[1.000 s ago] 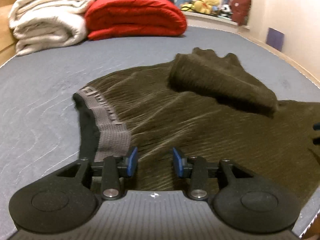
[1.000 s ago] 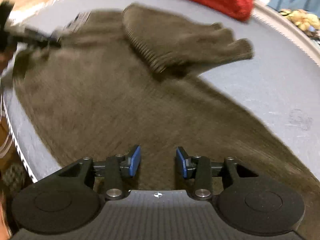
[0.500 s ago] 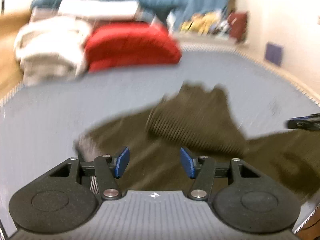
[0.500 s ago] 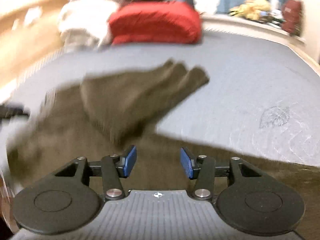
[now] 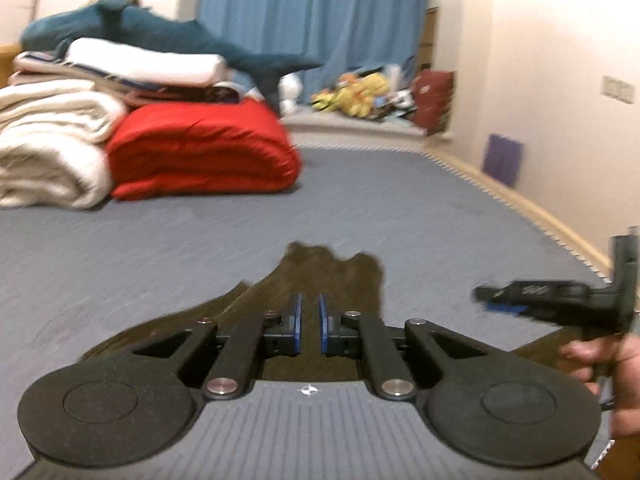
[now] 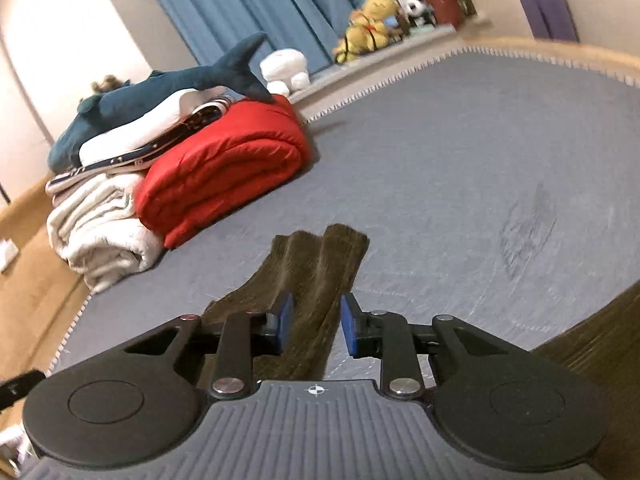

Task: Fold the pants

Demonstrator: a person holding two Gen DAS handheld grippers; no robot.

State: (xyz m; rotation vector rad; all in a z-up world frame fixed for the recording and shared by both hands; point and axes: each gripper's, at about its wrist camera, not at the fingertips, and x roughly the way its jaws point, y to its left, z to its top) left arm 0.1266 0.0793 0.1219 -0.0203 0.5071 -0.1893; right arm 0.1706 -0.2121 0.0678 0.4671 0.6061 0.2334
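one pair of dark olive-brown ribbed knit pants (image 5: pixel 320 280) is lying on the grey-blue mattress (image 5: pixel 400 200), spreading over its near part, with one doubled-over leg end reaching toward the middle and more of the fabric running off toward the near right edge (image 6: pixel 592 344). two hand-held grippers are showing. the left gripper (image 5: pixel 310 322) is hovering above the pants with its two blue-padded jaws drawn nearly together, only a thin slit standing between them and no cloth caught there; the jaws have just been closing. the right gripper (image 6: pixel 314 326) is hanging over the same leg end with its two blue pads standing apart, the jaws having just been closing too, and the fabric seen in the gap is lying below on the mattress rather than being pinched. in the left wrist view the right gripper is appearing side-on at the right, gripped by one bare hand (image 5: pixel 600 360). at the far left corner of the mattress one folded red quilt (image 5: pixel 200 148) is sitting just beside one rolled cream blanket (image 5: pixel 48 144), with one white pillow and one teal plush shark (image 6: pixel 160 92) stacked on top. one blue curtain (image 5: pixel 312 12) is hanging behind, and one yellow plush toy (image 6: pixel 370 20) is sitting on the ledge past the far edge among other, blurred items.
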